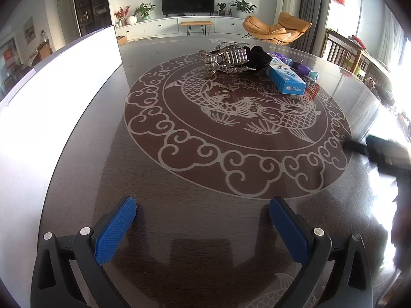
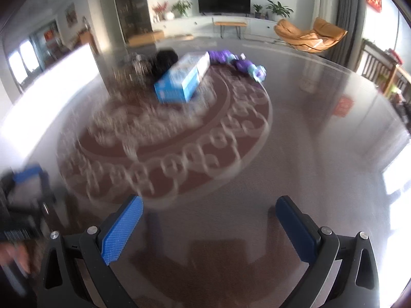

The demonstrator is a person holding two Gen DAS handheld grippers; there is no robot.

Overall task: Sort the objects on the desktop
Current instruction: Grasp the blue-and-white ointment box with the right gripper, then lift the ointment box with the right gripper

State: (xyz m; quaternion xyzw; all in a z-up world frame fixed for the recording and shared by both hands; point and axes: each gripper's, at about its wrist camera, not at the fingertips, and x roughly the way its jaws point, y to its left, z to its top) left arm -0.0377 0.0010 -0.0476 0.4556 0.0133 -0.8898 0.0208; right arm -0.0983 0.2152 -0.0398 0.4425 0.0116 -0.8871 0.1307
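Left gripper (image 1: 201, 211) wide, empty | right gripper (image 2: 209, 211) wide, empty | we've grabbed nothing yet | pile upper centre: clip (image 1: 226, 59), box (image 1: 286, 77).

I note both units alike: left gripper (image 1: 203, 209) and right gripper (image 2: 209, 208), black angular frames, ribbed blue pads (image 1: 115, 231), silver screws (image 1: 85, 230)

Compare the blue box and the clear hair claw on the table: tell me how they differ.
The blue box is opaque, printed and straight-sided; the hair claw is see-through, curved and toothed. The box lies flat on the table, one end toward the camera, while the claw sits on a sparkly fabric piece beside a black item. The box is nearer the right gripper. Both rest untouched, far from the open left gripper.
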